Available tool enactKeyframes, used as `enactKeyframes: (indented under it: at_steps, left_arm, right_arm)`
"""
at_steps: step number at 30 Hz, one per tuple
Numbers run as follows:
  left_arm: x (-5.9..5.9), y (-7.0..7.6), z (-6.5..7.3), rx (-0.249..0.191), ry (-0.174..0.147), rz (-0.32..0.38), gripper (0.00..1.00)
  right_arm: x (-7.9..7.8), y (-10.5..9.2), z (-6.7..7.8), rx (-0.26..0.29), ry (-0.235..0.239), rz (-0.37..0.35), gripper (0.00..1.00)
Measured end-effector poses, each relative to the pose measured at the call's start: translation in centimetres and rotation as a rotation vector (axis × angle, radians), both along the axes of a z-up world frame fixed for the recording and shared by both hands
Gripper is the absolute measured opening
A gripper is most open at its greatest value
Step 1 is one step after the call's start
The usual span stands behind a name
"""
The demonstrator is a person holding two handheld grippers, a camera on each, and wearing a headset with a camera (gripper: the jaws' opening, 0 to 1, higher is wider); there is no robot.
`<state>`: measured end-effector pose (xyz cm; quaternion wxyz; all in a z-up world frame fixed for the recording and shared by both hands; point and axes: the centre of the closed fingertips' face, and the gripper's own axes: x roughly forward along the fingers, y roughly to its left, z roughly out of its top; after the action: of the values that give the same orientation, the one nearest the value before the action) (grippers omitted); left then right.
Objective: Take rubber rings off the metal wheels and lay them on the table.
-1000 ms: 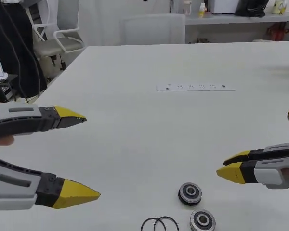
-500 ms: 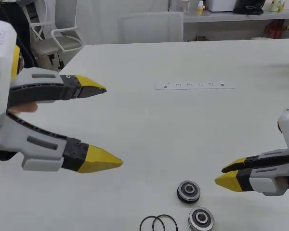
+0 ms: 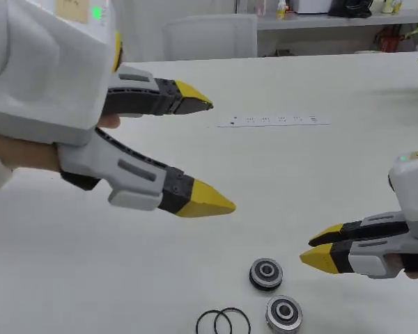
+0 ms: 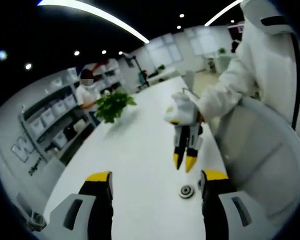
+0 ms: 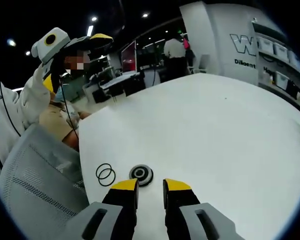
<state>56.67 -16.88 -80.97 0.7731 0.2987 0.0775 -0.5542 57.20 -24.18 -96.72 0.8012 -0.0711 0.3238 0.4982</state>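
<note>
1. The left gripper (image 3: 219, 156): jaws wide apart, empty, well left of the far wheel (image 3: 266, 273).
2. The right gripper (image 3: 308, 249): jaws a slit apart, empty, just right of that wheel.
3. The second wheel (image 3: 283, 313) and two loose rubber rings (image 3: 223, 321) lie near it.
4. Risk: with nothing bracing it, the wheel may skid when its ring is tugged.

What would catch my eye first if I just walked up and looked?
Probably the big left gripper with yellow tips, held wide open above the white table on the left of the head view. Next, two metal wheels low in that view, with two thin black rings lying beside them. The right gripper hovers right of the wheels, jaws only slightly apart.
</note>
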Motion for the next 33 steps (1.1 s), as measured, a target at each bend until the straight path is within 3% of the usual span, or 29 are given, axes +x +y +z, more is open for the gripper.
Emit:
enactKeyframes:
  at_steps: [7, 14, 23, 30, 33]
  left_arm:
    - [-0.6, -2.7, -1.8, 0.007, 0.036, -0.077, 0.74]
    - [-0.1, -4.0, -4.2, -0.002, 0.071, -0.08, 0.73]
    - [1.0, -4.2, -7.2, -0.037, 0.109, -0.021, 0.67]
    - [1.4, -4.5, -9.3, -0.112, 0.139, 0.035, 0.62]
    - [1.4, -4.6, -10.4, -0.114, 0.144, 0.044, 0.58]
  right_arm:
    - [-0.2, 0.3, 0.1, 0.012, 0.003, 0.009, 0.16]
    - [-0.4, 0.5, -0.1, 0.007, 0.002, 0.024, 0.17]
    - [-0.7, 0.8, -0.4, -0.002, 0.004, 0.047, 0.17]
    - [-0.8, 0.9, -0.6, 0.001, 0.016, 0.05, 0.17]
    - [-0.9, 0.9, -0.7, -0.001, 0.021, 0.053, 0.17]
